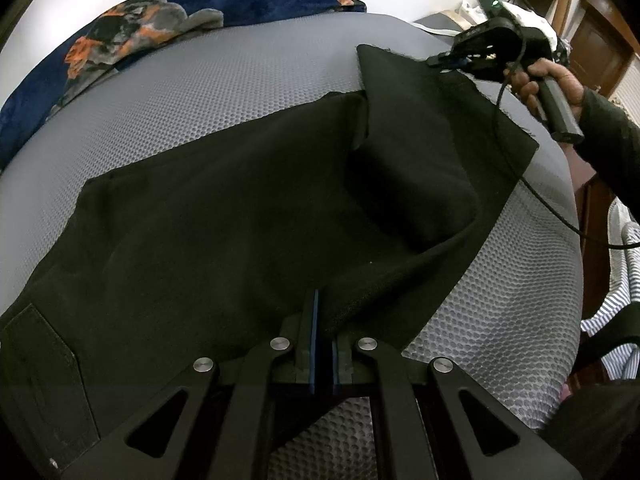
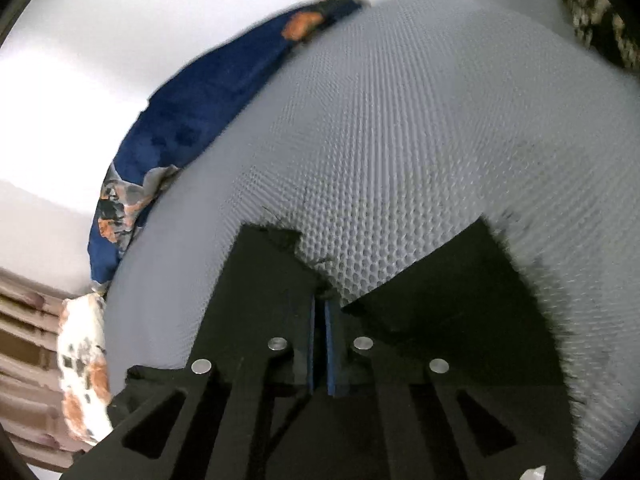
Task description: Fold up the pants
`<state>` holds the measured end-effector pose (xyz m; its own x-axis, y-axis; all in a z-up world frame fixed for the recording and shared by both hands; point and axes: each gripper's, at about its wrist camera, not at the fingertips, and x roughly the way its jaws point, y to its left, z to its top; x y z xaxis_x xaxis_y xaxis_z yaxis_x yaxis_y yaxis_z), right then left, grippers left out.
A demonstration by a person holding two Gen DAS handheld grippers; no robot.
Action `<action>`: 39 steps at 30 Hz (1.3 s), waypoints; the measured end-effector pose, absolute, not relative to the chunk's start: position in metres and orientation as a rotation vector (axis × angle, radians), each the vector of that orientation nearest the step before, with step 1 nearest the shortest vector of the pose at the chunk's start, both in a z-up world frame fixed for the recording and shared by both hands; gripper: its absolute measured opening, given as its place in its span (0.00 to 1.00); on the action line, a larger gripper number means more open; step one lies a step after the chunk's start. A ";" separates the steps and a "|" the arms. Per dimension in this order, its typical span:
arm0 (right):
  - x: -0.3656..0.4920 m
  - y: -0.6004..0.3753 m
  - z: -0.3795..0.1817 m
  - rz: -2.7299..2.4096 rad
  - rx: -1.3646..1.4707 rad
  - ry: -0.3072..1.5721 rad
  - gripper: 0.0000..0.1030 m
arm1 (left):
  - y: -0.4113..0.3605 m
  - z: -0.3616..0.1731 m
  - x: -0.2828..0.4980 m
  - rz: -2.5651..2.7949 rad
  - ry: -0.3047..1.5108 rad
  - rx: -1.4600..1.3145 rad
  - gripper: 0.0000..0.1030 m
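Black pants (image 1: pixel 224 240) spread on grey mesh mattress (image 1: pixel 208 92), long axis running from near-left pocket to far-right hem. Left tongs (image 1: pixel 324 320) pinched on near fabric fold. Right tongs (image 2: pixel 320 304) clamped on frayed hem, lifted; hand (image 1: pixel 548 80) gripping handle.

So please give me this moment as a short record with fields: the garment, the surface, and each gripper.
garment: black pants, partly folded, one leg end lifted
surface: grey mesh mattress
left gripper: shut on a fold of the pants, near edge
right gripper: shut on the frayed leg hem, raised above the mattress
background: blue floral blanket at the far edge
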<state>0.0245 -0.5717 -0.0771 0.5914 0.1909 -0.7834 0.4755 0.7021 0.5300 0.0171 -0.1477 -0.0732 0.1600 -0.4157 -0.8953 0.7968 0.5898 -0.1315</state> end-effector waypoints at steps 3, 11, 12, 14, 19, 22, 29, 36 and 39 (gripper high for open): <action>0.000 -0.569 -0.048 -0.252 0.694 0.919 0.03 | -0.148 -0.074 0.017 -0.909 1.102 0.426 0.05; -0.094 -0.571 -0.050 -0.485 0.534 0.996 0.02 | -0.155 -0.079 0.010 -0.935 1.094 0.494 0.06; -0.103 -0.572 -0.057 -0.497 0.554 1.010 0.02 | -0.156 -0.080 0.009 -0.938 1.094 0.500 0.06; -0.118 -0.573 -0.071 -0.522 0.580 1.036 0.02 | -0.158 -0.081 0.007 -0.947 1.092 0.521 0.07; -0.142 -0.572 -0.083 -0.556 0.620 1.036 0.02 | -0.162 -0.084 0.004 -0.956 1.084 0.569 0.08; -0.141 -0.573 -0.082 -0.557 0.616 1.030 0.02 | -0.163 -0.085 0.003 -0.959 1.084 0.584 0.08; -0.138 -0.574 -0.080 -0.571 0.573 1.022 0.01 | -0.169 -0.085 -0.007 -0.955 1.049 0.653 0.08; -0.140 -0.578 -0.091 -0.585 0.593 1.039 0.01 | -0.174 -0.083 -0.018 -0.996 1.038 0.700 0.17; -0.138 -0.580 -0.091 -0.567 0.600 1.063 0.03 | -0.171 -0.080 -0.020 -1.039 1.061 0.679 0.21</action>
